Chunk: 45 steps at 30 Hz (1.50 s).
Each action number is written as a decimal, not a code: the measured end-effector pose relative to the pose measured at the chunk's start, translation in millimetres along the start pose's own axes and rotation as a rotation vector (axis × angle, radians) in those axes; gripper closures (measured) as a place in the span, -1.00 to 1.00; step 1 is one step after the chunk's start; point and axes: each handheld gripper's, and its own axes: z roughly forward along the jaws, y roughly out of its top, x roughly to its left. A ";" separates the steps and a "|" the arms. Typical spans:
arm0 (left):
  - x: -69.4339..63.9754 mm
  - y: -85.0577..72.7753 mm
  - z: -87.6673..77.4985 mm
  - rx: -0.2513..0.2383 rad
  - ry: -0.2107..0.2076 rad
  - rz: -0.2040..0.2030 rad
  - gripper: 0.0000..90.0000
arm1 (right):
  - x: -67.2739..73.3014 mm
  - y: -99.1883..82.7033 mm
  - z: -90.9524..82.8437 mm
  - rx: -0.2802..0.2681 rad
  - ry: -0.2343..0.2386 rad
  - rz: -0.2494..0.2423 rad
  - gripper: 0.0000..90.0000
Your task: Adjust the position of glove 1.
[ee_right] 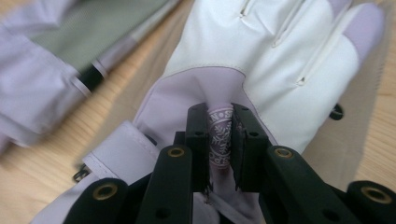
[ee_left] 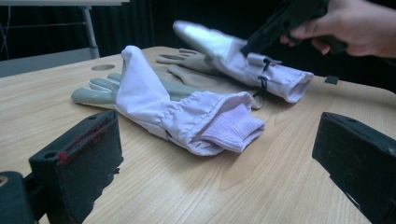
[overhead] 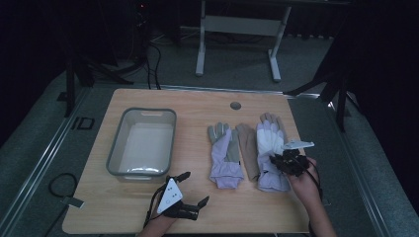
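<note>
Right of centre in the high view, my right hand-held gripper [overhead: 282,160] is clenched on a fold of the right-hand glove [overhead: 272,148]; I see the fabric pinched between the jaws in the right gripper view [ee_right: 219,140]; I'd call that glove grasped but not yet lifted; the other glove [overhead: 225,155] lies flat beside it, untouched; the grey bin [overhead: 142,143] at left holds nothing; my left hand-held gripper [overhead: 190,190] hangs released near the bench's [overhead: 197,106] lower edge; I've bare wood between gloves and bin, plenty of room to carry across.
</note>
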 end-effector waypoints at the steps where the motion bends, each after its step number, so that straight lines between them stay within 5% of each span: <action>1: 0.0 0.1 0.1 0.001 0.000 0.000 -0.96 | 0.4 1.9 -3.9 -0.010 -0.005 0.007 0.76; 11: -0.2 0.1 0.0 0.001 0.002 0.002 -0.96 | 18.3 50.2 -48.0 -0.079 -0.019 -0.023 0.77; 19: -0.5 0.1 0.2 0.000 0.002 0.007 -0.96 | 51.4 90.2 -52.2 -0.081 0.014 -0.087 0.77; 25: -0.2 0.0 -0.1 -0.001 0.002 0.005 -0.96 | 87.8 109.0 -36.3 -0.065 0.049 -0.108 0.77; 31: -0.4 0.0 -0.3 0.000 0.000 0.005 -0.96 | 107.7 113.8 -6.8 0.010 0.071 -0.110 0.76; 45: -0.6 0.0 0.2 -0.004 0.001 0.002 -0.96 | 113.1 105.5 54.0 0.144 0.071 -0.094 0.74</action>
